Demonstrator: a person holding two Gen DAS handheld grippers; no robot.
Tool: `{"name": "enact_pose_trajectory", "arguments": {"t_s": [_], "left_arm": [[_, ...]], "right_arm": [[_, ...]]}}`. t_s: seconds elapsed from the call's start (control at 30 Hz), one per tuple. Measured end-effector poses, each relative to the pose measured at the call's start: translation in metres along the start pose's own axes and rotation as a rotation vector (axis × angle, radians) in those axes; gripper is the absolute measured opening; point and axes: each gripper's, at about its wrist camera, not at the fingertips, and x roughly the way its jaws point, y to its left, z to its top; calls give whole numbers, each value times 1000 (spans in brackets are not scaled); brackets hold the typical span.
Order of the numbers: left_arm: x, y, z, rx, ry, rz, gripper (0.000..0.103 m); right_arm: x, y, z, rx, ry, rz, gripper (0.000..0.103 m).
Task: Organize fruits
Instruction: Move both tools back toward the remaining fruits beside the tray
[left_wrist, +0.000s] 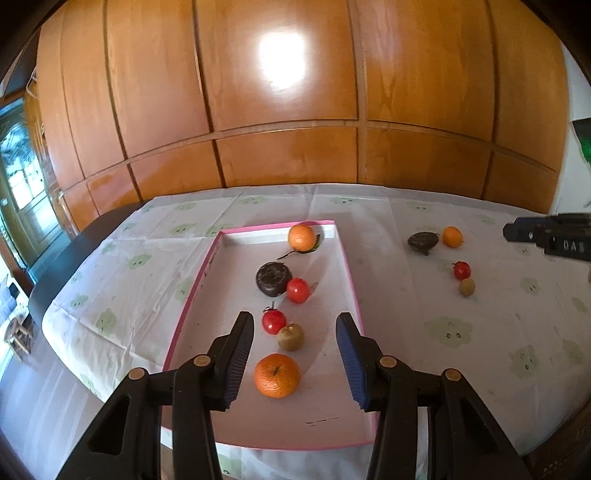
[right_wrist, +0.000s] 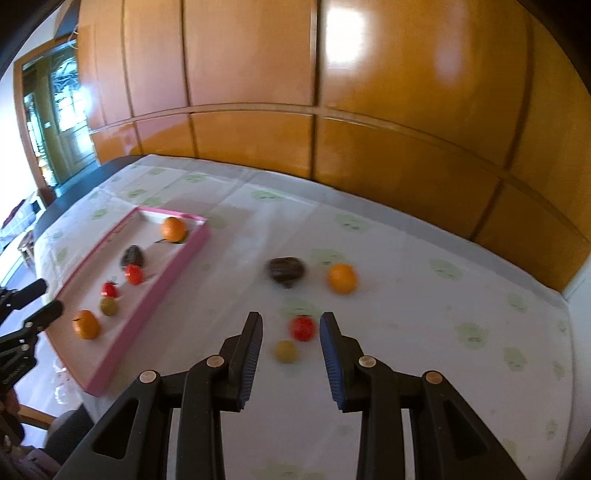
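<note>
Four fruits left: on the bench (right_wrist: 406, 332), well apart from the pink tray (right_wrist: 147, 325), which holds six.
Left gripper (left_wrist: 295, 343): parted, empty, above the tray.
Right gripper (right_wrist: 291, 343): parted, empty, over the red tomato (right_wrist: 303, 328).
Handling: likely light, round, rolls easily; pinch across its widest part, gently.

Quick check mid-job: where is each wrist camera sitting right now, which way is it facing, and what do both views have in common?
Left wrist: above the near end of the pink tray, facing along it to the wood wall; own open gripper shows, right gripper at the edge.
Right wrist: over the cloth right of the tray, facing four loose fruits; own gripper open, empty, left gripper at the left edge.
Shared: tray, its six fruits, the loose tomato.
</note>
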Motion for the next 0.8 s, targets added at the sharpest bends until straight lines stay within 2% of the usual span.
{"name": "enact_pose_trajectory", "arguments": {"t_s": [0.2,0.43,0.67,0.8], "left_arm": [[1,-15,2,39,0,-12,47],[6,-33,4,85,11,-23,47],[15,-54,6,121,34,-56,47],[24,-64,6,113,73,-102,47]], "right_arm": [[10,-52,-8,84,6,-87,32],[26,-110,-22,314,64,-119,32],[28,-122,-27,382,100,-148,32],[31,-115,-28,354,115,-161,32]]}}
